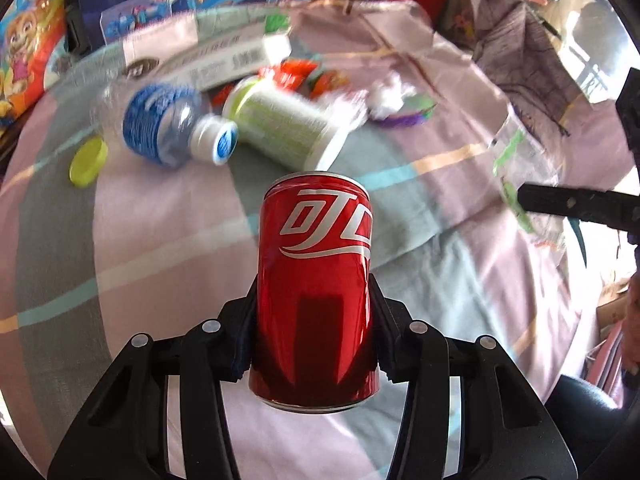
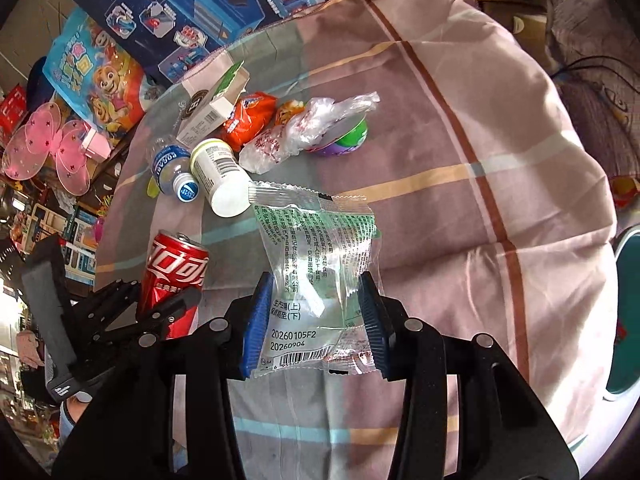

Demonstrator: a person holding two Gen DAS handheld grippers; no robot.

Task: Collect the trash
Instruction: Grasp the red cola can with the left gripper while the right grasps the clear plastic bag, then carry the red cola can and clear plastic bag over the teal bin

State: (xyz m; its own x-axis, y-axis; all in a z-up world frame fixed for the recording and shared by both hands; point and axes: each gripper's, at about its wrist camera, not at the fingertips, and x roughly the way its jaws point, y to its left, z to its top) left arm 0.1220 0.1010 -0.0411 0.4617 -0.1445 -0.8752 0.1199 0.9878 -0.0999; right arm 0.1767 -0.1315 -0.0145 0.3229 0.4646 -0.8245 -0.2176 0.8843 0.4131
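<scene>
Red can [image 1: 316,280] clamped upright in left fingers [image 1: 248,336], lifted off bed [image 1: 460,272]. Right fingers [image 2: 256,320] pinch clear wrapper [image 2: 316,280]. Remaining litter lies ahead-left; bottle [image 2: 172,168] on side, nearer left hand.

The red can [image 1: 316,292] was glossy metal; the wrapper [image 2: 316,276] at six o'clock was clear, crinkled plastic; the checked cloth [image 2: 460,184] looked matt.

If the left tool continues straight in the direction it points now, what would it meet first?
Probably the white bottle with the green label, lying just beyond the red can held by the left tool; depth is unclear.
</scene>
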